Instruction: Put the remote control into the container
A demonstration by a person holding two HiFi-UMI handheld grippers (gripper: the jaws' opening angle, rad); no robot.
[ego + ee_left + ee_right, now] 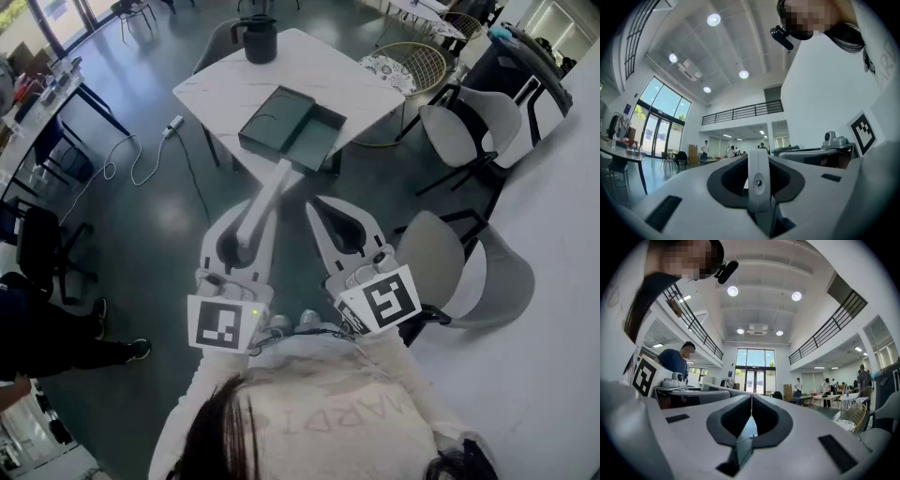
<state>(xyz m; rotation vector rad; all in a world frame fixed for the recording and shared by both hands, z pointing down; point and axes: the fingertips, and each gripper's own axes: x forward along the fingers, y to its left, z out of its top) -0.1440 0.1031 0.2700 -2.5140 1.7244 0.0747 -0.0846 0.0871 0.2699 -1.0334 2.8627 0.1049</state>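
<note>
The left tool (247,234) was closed on the remote control (269,192). In the left gripper view the white bar of the remote control (758,185) stood upright between the two jaws, which pressed against it from either side. In the head view, the free end of the remote control reached up toward the centre of the frame and ended near the front edge of the table (234,89).

The right tool (342,222), just right of the left one in the lower middle of the frame, had its jaws drawn together. The right gripper view showed only a thin seam between them and nothing held.

The dark green container (314,142) lay on the white table in the upper middle of the frame, its tray open and apparently empty, with a flat matching part against its left side. A dark jug (258,37) stood at the far edge of the table.

As a judgement, the pick-up was done and the remote control was in hand. What remained was to carry it forward over the tray, lower it in and let go.
</note>
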